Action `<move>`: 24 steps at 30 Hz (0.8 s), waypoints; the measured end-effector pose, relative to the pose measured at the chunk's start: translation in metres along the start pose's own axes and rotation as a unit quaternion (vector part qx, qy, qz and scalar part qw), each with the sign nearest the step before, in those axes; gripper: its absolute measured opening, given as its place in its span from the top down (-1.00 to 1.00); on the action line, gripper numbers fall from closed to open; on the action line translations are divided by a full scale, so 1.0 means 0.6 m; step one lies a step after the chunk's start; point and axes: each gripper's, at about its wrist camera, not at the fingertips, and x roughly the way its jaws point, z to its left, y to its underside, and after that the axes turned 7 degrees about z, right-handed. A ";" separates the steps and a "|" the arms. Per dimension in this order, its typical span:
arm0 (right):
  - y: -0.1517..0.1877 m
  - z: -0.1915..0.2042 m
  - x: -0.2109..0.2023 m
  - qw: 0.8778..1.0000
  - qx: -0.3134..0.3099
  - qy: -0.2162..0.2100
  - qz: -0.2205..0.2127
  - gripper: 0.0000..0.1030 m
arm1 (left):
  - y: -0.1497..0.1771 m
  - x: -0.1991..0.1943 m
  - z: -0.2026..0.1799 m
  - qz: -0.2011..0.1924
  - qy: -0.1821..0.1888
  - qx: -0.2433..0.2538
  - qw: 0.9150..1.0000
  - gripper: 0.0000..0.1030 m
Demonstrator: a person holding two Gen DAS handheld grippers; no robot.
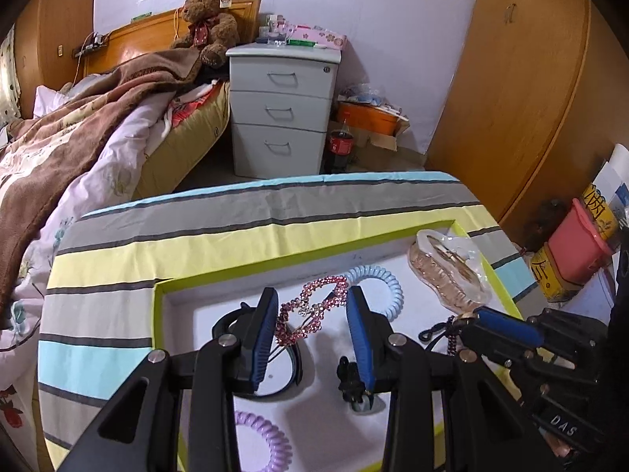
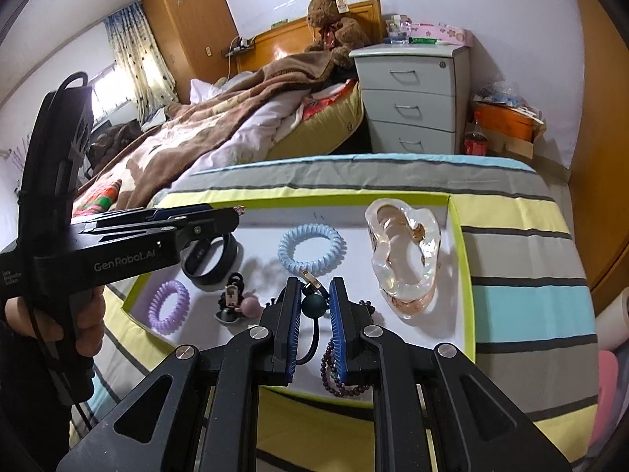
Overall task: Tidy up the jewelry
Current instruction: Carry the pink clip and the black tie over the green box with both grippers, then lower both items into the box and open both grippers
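Observation:
A white tray with a lime-green rim (image 1: 157, 314) (image 2: 458, 236) lies on a striped cloth. My left gripper (image 1: 312, 295) (image 2: 232, 214) is shut on a pink rhinestone hair clip (image 1: 304, 310), which it holds over the tray's left part. My right gripper (image 2: 315, 283) (image 1: 477, 314) is shut on a hair tie with a dark green ball (image 2: 314, 305), a gold clasp and a black cord hanging down. A purple bead bracelet (image 2: 334, 369) lies under the right fingers. In the tray rest a light blue spiral tie (image 2: 310, 249), a purple spiral tie (image 2: 169, 306) and a black bangle (image 2: 212, 259).
A clear ear-shaped display piece (image 2: 405, 251) (image 1: 448, 271) stands at the tray's right side. A small black clip with a dusty-pink ball (image 2: 236, 303) lies near the front. A hand (image 2: 86, 326) grips the left tool. A bed, a white drawer unit (image 1: 283, 110) and wardrobes stand beyond.

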 end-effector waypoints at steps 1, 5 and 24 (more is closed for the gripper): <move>-0.001 0.000 0.001 1.000 0.000 0.000 0.001 0.71 | -0.002 0.005 0.000 0.002 0.001 -0.001 1.000 0.27; -0.008 0.001 0.013 1.000 -0.009 0.004 0.009 0.71 | -0.009 0.022 0.001 0.008 -0.002 -0.004 1.000 0.27; -0.007 0.021 0.054 0.997 -0.049 0.050 0.037 0.70 | -0.012 0.057 -0.002 0.025 -0.020 -0.004 0.999 0.26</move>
